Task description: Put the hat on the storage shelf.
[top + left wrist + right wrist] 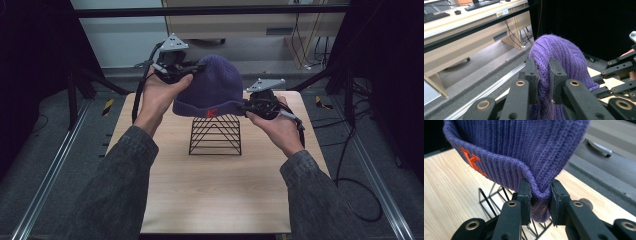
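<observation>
A purple knit beanie with an orange letter on its cuff hangs in the air just above a black wire stand on the wooden table. My left gripper is shut on the beanie's upper left side; its jaws pinch a fold of the knit. My right gripper is shut on the cuff's right edge. In the right gripper view the jaws clamp the folded cuff, and the wire stand shows below it.
The table's far edge lies just behind the stand, with grey floor and metal rails to either side. Desks and hanging cables stand beyond. Black curtains close both sides.
</observation>
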The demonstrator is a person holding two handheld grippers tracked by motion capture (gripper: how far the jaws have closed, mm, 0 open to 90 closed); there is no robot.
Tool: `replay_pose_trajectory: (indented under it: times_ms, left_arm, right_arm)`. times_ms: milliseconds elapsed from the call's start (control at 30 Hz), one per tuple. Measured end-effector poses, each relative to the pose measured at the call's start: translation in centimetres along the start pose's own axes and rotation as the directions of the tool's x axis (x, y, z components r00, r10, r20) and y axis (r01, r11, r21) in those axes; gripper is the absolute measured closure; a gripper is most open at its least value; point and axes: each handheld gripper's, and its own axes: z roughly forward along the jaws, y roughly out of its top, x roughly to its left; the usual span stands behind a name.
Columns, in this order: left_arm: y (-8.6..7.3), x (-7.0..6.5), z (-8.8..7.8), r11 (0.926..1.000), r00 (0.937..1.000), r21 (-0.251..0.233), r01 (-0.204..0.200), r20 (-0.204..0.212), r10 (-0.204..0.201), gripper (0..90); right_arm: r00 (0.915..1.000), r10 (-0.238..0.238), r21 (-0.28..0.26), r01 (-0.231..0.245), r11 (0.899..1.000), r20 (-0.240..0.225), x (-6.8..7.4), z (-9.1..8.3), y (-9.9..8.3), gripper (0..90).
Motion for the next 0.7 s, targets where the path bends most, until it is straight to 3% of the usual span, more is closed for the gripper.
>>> replay_pose_trajectory:
  times_ms: [133, 467, 700]
  left_arm:
    - [-0.4, -0.4, 0.8, 0.9999, 1.0000, 0.011, 0.002, 0.004, -0.002, 79.3]
    - [-0.3, -0.4, 0.7, 1.0000, 0.9999, 0.004, 0.008, -0.009, -0.008, 79.3]
    - [-1.7, -0.1, 1.7, 0.9992, 0.9999, 0.038, 0.010, -0.014, -0.010, 79.2]
  right_arm:
    - [0.9999, 0.015, 0.000, -0.015, 1.000, -0.006, -0.3, -0.2, -0.8, 73.3]
    - [0.9989, 0.042, -0.010, -0.042, 0.999, -0.023, -0.7, -1.3, -1.2, 73.3]
    - [0.9995, 0.029, 0.033, -0.028, 0.999, -0.016, -0.2, -0.4, -1.9, 73.3]
